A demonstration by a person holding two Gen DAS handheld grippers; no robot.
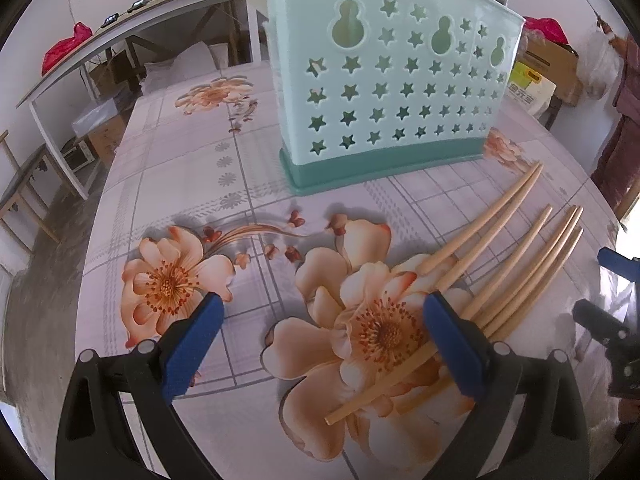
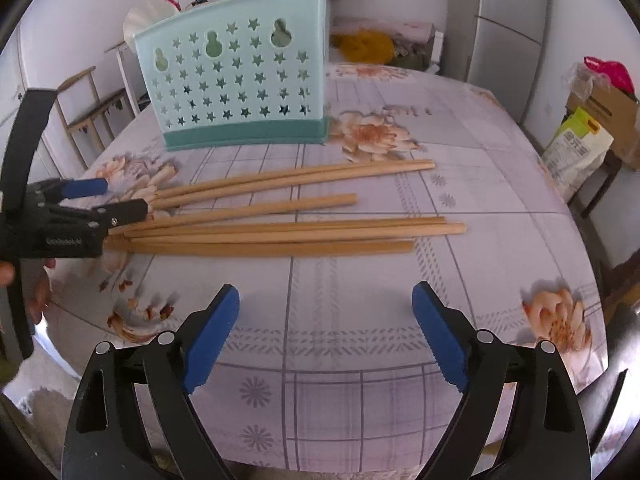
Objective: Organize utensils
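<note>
Several wooden chopsticks (image 2: 288, 224) lie in a loose fan on the floral tablecloth; in the left wrist view they (image 1: 516, 256) spread from under my right finger toward the far right. A teal utensil holder (image 1: 384, 80) with star cut-outs stands upright behind them, also in the right wrist view (image 2: 240, 84), with spoons standing in it. My left gripper (image 1: 324, 344) is open, its right pad over the chopsticks' near ends, one chopstick end lying between the jaws. It shows at the left in the right wrist view (image 2: 120, 200). My right gripper (image 2: 326, 336) is open and empty, in front of the chopsticks.
The round table (image 2: 500, 184) is covered by a flowered, checked cloth. A white shelf (image 1: 120, 40) and wooden chairs stand to the left. Boxes and a bag (image 2: 580, 148) sit on the right, a fridge (image 2: 508, 20) behind.
</note>
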